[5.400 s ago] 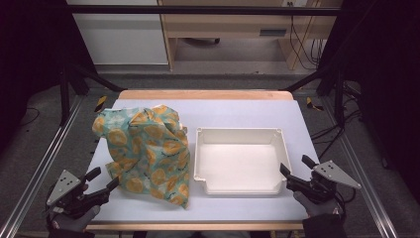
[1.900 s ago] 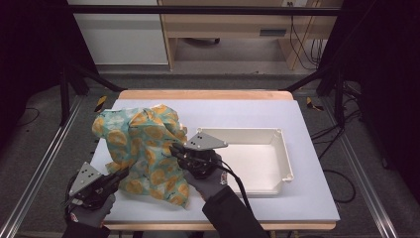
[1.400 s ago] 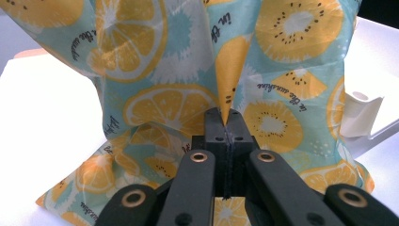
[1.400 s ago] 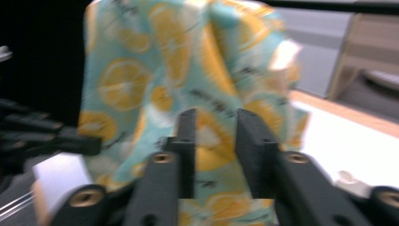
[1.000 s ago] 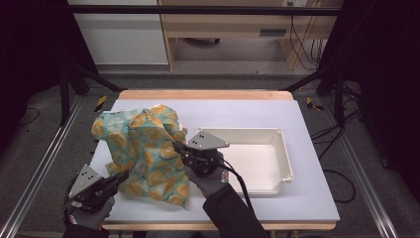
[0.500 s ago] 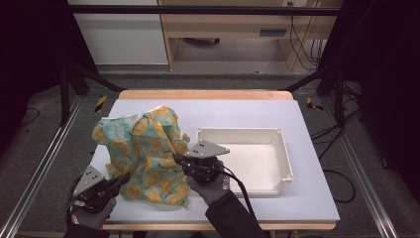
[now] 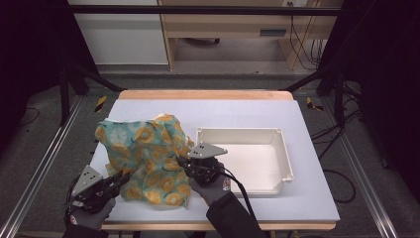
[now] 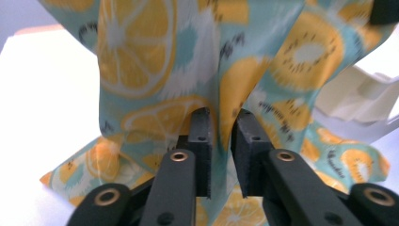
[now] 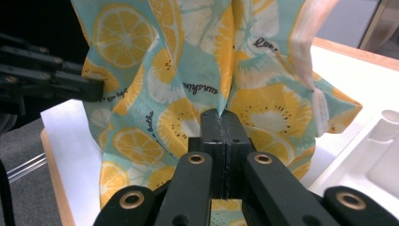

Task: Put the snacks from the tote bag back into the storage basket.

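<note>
The fruit-print cloth (image 7: 148, 161) sits crumpled and half-raised on the bench (image 7: 307, 198), just at nine o'clock of the white tray (image 7: 242, 133), so by my read the job is barely begun: it is gripped but neither spread, folded nor put in the tray. The right claw (image 9: 221, 115), at the cloth's three o'clock edge, is clamped tight on a pinched fold. At seven o'clock the left claw (image 8: 220, 127) has just been opening, a fold of cloth running up the narrow gap between its pads, which no longer squeeze it.
</note>
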`<state>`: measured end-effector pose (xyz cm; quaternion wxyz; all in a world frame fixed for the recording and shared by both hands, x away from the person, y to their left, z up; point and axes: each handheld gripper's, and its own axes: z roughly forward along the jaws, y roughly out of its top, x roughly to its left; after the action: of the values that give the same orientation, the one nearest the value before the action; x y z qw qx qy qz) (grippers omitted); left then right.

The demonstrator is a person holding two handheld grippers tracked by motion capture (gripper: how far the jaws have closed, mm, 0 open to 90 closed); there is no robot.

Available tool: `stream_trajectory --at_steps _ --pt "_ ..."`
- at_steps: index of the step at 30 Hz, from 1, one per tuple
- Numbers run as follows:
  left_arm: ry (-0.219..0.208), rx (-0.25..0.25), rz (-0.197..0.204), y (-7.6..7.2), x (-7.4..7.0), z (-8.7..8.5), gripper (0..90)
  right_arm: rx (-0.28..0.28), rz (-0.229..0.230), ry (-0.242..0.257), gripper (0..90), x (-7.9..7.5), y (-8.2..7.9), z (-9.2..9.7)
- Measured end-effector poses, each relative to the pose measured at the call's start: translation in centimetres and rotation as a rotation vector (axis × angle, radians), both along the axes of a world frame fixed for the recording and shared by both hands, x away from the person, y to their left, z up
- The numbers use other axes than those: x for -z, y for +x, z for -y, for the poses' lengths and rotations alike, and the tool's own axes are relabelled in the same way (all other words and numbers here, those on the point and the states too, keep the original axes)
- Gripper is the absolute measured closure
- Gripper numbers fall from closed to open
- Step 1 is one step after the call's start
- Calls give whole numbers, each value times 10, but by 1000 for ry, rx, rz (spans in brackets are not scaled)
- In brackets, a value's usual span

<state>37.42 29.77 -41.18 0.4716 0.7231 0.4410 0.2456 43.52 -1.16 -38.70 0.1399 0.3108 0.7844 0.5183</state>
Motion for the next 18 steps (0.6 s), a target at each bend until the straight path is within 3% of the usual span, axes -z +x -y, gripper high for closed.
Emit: stream_trajectory --at_steps 1,4,5,6,8,14,16,18 --pt "-17 -7 20 -2 -5 -1 700 -4 -2 2 900 2 0 0" --pt "-32 -25 49 -4 -11 -1 619 -6 -7 2 900 3 0 0" --pt "-43 -43 83 -7 -18 -1 559 -7 -8 1 900 5 0 0" --pt "-43 -43 83 -7 -18 -1 536 -7 -8 1 900 5 0 0" --pt "-45 -79 125 -9 -27 -4 495 -6 -10 -1 900 6 -1 0" --pt "-69 -84 152 -5 -45 -14 462 -3 -17 0 900 7 -1 2" --pt "-61 -90 167 -2 -53 -16 457 -5 -15 2 900 6 -1 3" --pt "-33 -96 153 6 -57 -16 460 -4 -13 3 900 5 -2 3"
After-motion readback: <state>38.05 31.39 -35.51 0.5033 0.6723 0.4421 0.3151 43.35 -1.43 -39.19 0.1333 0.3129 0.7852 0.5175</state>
